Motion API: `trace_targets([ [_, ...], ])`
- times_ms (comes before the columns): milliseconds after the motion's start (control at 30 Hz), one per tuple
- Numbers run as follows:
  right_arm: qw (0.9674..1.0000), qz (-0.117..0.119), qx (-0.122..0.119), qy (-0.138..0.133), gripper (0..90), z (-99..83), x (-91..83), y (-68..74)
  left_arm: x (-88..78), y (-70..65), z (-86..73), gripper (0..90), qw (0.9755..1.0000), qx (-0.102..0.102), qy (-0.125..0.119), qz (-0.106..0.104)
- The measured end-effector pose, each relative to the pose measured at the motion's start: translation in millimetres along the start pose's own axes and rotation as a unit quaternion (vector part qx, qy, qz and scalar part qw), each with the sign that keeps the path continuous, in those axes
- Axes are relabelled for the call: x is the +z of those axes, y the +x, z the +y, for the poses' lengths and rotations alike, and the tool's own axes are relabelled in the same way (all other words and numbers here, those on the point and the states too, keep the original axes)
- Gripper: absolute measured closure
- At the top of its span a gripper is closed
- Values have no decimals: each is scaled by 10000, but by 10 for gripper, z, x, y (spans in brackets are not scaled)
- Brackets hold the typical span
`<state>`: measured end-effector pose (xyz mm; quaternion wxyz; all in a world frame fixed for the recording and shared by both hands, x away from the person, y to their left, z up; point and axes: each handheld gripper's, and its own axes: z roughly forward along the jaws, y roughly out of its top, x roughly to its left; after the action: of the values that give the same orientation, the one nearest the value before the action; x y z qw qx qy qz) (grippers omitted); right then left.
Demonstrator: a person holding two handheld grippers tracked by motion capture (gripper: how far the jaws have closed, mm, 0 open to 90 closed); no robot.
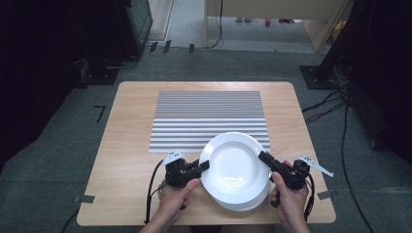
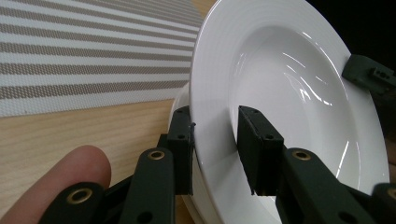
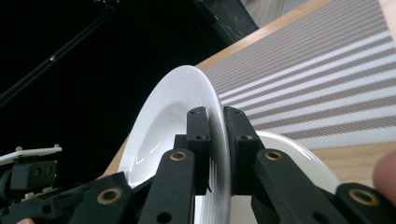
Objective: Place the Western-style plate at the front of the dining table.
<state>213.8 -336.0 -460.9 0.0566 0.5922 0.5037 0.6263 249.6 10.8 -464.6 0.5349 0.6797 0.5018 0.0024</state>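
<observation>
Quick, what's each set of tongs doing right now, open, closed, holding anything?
Left tongs: shut on the rim of the top white plate.
Right tongs: shut on the same plate's opposite rim.

White deep plate (image 1: 233,162), glossy, ridged rim, lifted.
It is held tilted above a second white plate (image 1: 252,201) lying near the table's front edge, overlapping the striped placemat's corner.

floor: grey carpet (image 1: 58,160), black cables (image 1: 340,104) | furniture: light wooden table (image 1: 131,145), pale cabinet (image 1: 272,9) behind | sides: dark
</observation>
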Motion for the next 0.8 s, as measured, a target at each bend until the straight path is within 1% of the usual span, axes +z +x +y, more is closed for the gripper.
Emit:
trace_targets([
  [100,9999,98,-51,53,823,47,70,55,-54,39,87,694,10000,-34,-93,-13],
  [133,9998,132,-105,64,822,77,111,89,-66,46,109,696,9999,-31,-108,-8],
  [167,9998,132,-105,64,822,77,111,89,-81,54,137,696,9999,-36,-144,12],
  [267,9995,201,-201,106,823,143,186,156,-116,78,224,697,9997,3,-235,97],
  [400,9991,275,-292,164,826,218,273,221,-127,118,317,694,9995,6,-263,159],
  [533,9990,291,-281,207,825,267,371,224,-115,178,401,693,9995,33,-232,199],
  [667,9989,317,-242,261,826,318,487,212,-96,252,463,694,9995,-25,-232,212],
  [800,9986,333,-266,301,827,373,610,215,-76,327,529,694,9992,-89,-279,257],
])
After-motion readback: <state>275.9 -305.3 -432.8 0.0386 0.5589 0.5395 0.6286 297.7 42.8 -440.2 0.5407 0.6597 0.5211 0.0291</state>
